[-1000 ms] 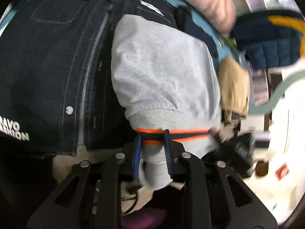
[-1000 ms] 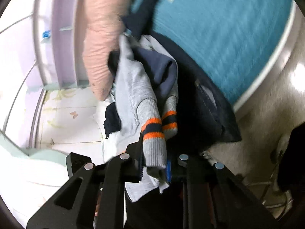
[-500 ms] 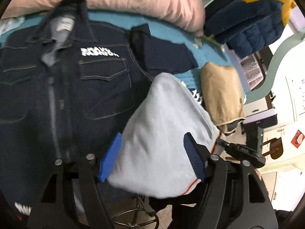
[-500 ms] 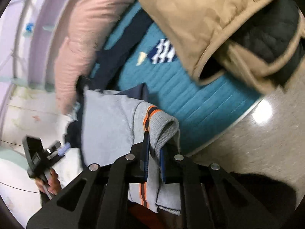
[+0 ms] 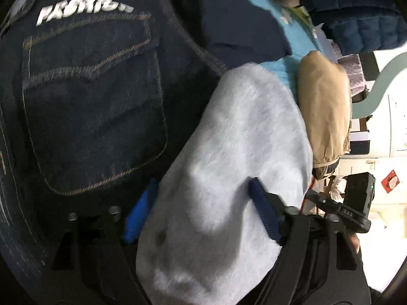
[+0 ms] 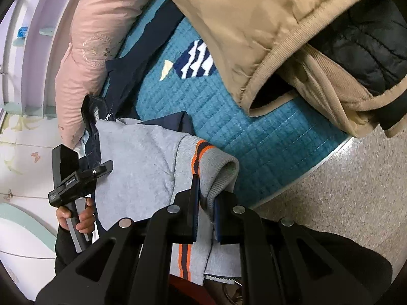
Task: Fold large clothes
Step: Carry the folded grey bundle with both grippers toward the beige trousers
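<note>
A grey sweater [image 5: 241, 152] lies bunched over a dark denim jacket [image 5: 89, 101] on the teal bed cover [image 6: 254, 139]. My left gripper [image 5: 203, 208] straddles the sweater's body. Its jaws are closing, with a thick wad of grey fabric between the blue pads [image 5: 264, 211]. My right gripper [image 6: 204, 190] is shut on the sweater's ribbed edge [image 6: 216, 167], which has orange and navy stripes. The edge folds over the fingertips and hangs down behind them. In the right wrist view the left gripper [image 6: 73, 175] shows at the left, held by a hand [image 6: 76, 218].
A tan jacket [image 6: 254, 25] with a black quilted lining lies at the bed's edge, also visible as a tan jacket [image 5: 323, 101] beside the sweater. A pink pillow [image 6: 96, 38] lies along the far side. A navy puffer jacket [image 5: 356, 25] sits beyond. Speckled floor [image 6: 356, 203] lies past the bed rim.
The left gripper let go of the striped cuff, opened wide, dropped closer onto the sweater's body and narrowed again. The right gripper swung over the bed with the striped edge, then stayed still.
</note>
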`<state>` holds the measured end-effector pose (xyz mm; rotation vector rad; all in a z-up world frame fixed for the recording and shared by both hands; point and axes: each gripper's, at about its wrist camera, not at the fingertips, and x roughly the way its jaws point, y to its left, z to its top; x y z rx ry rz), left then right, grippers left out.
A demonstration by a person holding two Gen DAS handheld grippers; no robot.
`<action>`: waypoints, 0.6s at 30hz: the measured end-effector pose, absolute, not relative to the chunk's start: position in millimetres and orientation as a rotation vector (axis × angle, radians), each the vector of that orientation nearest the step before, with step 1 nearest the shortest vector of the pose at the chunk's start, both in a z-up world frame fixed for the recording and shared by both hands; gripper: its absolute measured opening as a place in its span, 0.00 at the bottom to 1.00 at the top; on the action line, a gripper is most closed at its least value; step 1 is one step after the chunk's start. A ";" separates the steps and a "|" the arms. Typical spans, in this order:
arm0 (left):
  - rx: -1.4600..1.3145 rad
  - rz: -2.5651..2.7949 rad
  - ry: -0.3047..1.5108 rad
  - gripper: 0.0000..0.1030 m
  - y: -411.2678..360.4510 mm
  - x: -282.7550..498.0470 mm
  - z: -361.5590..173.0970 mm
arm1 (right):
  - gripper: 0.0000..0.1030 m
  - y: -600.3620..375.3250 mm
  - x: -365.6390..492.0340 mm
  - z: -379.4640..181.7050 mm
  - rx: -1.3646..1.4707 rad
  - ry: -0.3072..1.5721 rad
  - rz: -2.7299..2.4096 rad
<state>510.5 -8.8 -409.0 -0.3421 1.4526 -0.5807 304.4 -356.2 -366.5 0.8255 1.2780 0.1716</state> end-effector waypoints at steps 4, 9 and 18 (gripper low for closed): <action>-0.270 -0.613 1.417 0.29 -17.4 499.9 -392.7 | 0.10 -357.5 303.5 -371.5 0.851 1.286 0.173; -0.238 -0.625 1.298 0.19 -25.4 481.8 -357.3 | 0.09 -354.3 295.7 -354.3 0.832 1.235 0.188; -0.200 -0.728 1.164 0.18 -56.0 477.2 -273.4 | 0.09 -363.2 260.9 -273.4 0.896 1.044 0.310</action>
